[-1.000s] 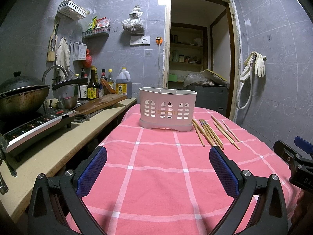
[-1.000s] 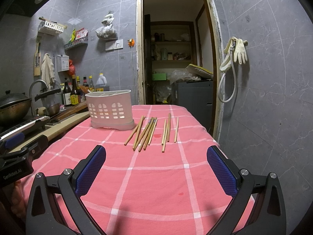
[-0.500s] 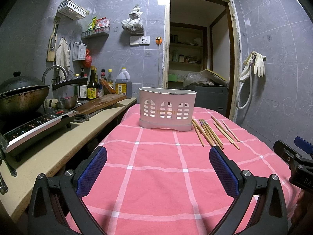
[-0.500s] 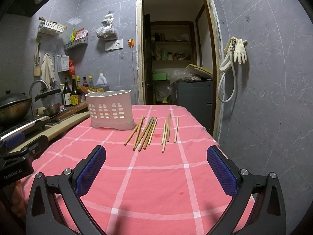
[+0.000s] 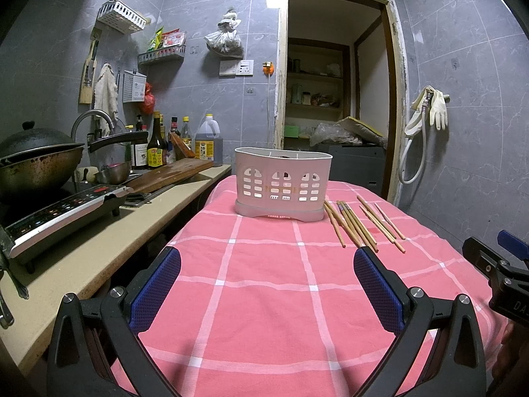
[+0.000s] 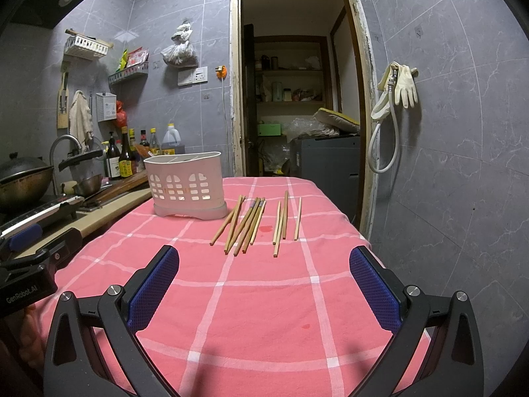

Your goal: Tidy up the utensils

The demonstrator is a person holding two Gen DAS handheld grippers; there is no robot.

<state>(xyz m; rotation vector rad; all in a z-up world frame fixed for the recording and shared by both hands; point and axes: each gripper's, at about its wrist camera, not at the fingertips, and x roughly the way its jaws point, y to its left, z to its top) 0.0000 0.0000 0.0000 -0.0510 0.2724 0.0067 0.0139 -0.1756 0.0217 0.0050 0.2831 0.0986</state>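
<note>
A white slotted utensil holder stands upright at the far end of the pink checked tablecloth; it also shows in the right wrist view. Several wooden chopsticks lie loose on the cloth to its right, seen as two groups in the right wrist view. My left gripper is open and empty above the near part of the cloth. My right gripper is open and empty, short of the chopsticks. The right gripper's body shows at the left view's right edge.
A counter runs along the left with an induction hob, a wok, a cutting board and bottles. An open doorway lies behind the table. A grey tiled wall with hanging gloves is to the right.
</note>
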